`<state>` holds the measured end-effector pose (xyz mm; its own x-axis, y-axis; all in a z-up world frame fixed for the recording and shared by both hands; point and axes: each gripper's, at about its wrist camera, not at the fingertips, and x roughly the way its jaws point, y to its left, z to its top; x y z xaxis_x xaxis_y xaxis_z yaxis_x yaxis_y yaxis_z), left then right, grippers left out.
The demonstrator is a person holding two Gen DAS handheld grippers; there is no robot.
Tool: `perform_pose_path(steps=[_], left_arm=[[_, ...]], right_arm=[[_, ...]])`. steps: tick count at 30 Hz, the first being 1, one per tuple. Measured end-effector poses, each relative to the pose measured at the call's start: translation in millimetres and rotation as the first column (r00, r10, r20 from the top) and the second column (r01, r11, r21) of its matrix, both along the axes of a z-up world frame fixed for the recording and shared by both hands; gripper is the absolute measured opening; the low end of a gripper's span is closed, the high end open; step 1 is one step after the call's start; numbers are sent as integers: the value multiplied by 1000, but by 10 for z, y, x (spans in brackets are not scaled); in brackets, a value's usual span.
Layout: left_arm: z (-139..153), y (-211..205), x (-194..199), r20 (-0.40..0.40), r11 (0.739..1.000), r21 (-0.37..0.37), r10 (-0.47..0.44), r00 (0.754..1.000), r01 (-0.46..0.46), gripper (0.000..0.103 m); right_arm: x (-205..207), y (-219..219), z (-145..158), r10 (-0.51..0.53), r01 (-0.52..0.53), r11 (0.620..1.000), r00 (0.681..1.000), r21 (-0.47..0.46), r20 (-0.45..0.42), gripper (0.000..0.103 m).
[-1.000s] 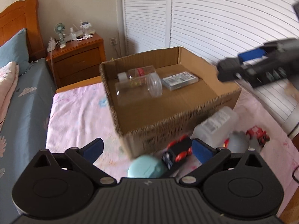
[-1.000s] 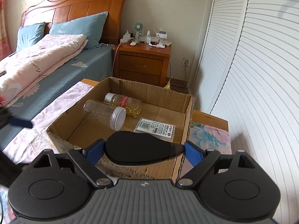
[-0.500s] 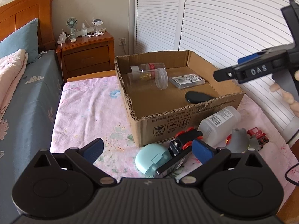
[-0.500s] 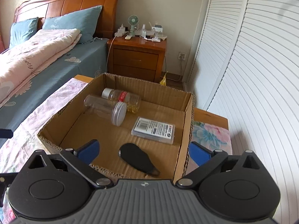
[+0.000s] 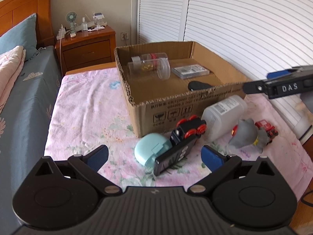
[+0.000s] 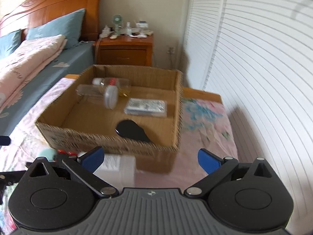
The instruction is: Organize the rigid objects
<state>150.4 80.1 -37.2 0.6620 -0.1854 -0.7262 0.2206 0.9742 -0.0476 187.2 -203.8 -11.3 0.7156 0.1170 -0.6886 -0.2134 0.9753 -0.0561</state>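
Observation:
A cardboard box (image 5: 172, 107) (image 6: 109, 139) stands on the pink floral cloth. Inside lie two clear jars (image 5: 150, 66) (image 6: 101, 92), a flat packet (image 5: 190, 71) (image 6: 145, 105) and a black teardrop-shaped object (image 5: 198, 85) (image 6: 133, 130). In front of the box lie a light-blue case (image 5: 151, 150), a black and red toy car (image 5: 190, 130), a black slab (image 5: 174, 156), a white bottle (image 5: 223, 116) (image 6: 117, 165), a grey figure (image 5: 247, 135) and a small red toy (image 5: 266, 127). My left gripper (image 5: 154, 157) is open and empty above the case. My right gripper (image 6: 150, 157) is open and empty, pulled back from the box's front right corner; it also shows in the left wrist view (image 5: 281, 87).
A bed with a blue sheet (image 5: 21, 101) and a pink quilt (image 6: 25, 58) runs along the left. A wooden nightstand (image 5: 86, 47) (image 6: 125, 49) with a small fan stands behind the box. White louvred doors (image 5: 244, 23) (image 6: 254, 58) line the right.
My right gripper opened and dropped the black teardrop-shaped object into the box, then drew back and to the right. My left gripper pulled back and rose a little.

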Motion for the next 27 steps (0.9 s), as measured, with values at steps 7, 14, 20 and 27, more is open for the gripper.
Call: perform_pose_path(steps=[7,14,20,27], left_arm=[[-24,35,92,-2,998,27,48,999,-48,100],[-159,66,350,-15,989,80,127,992,-125,100],[-228,12,290,-49,992,91,97,994,-92,100],[-153,-117,168,-40,996,85,37,998,-34,100]], right_arm=[[-168,-240,-259,-124,124,992,992,-21,-12,103],[-281,-345,-459,-161,161,987,986,-19,-50,103],[-348,-324,-528,-140,138,990,988,-33,-67,103],[-354,-331,-517,-116,116,993,991,-9,-66,103]])
